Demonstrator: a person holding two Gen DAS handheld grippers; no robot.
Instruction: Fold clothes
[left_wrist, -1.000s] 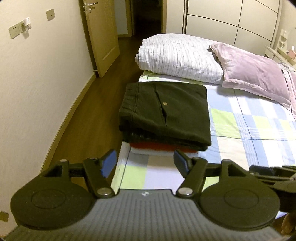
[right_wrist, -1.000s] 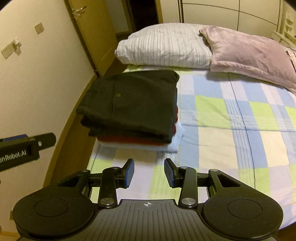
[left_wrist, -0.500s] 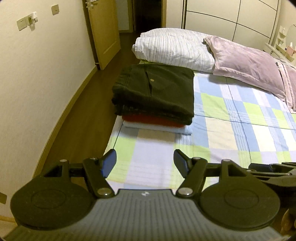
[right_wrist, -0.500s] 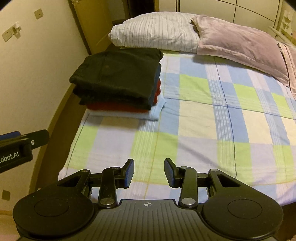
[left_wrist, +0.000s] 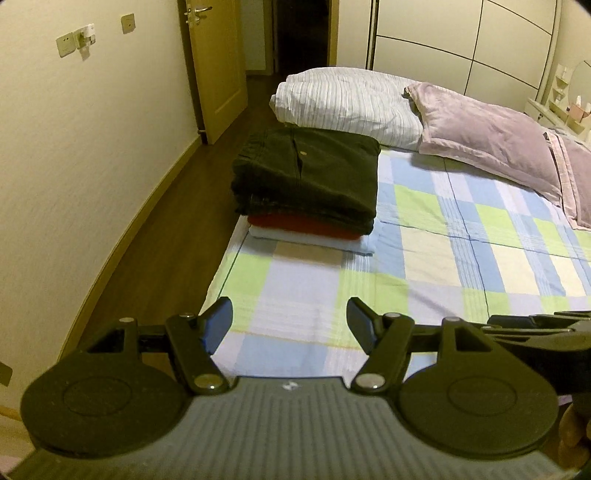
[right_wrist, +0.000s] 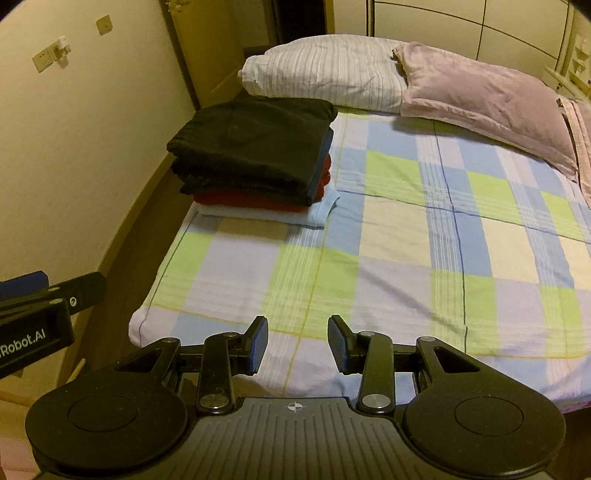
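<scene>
So right now I'm holding both tools out over the foot end of the bed with the checked blue, green and lilac sheet (right_wrist: 406, 236), and neither one is gripping anything. My left gripper (left_wrist: 290, 325) is hovering with its blue-padded black fingers (left_wrist: 218, 325) spread wide, nothing between them but sheet. My right gripper (right_wrist: 297, 341) is doing the same thing, fingers (right_wrist: 258, 341) spread apart and empty, hanging just past the near edge of the mattress. The stack of folded clothes (right_wrist: 255, 162) is sitting well ahead of me on the left side of the bed, close to the edge by the wall: a dark, almost black folded garment with a small button (left_wrist: 310, 177) is lying on top, a red folded piece (left_wrist: 306, 225) is showing under it, and a pale light-blue one (left_wrist: 314, 240) is lying at the bottom, touching the sheet. Right behind the stack, a white striped pillow (left_wrist: 347, 99) is resting at the head of the bed, with a mauve velvety pillow (left_wrist: 487, 136) overlapping its right end. Off to the left, a wooden door (left_wrist: 218, 66) is standing open by the cream wall (left_wrist: 74, 166).
</scene>
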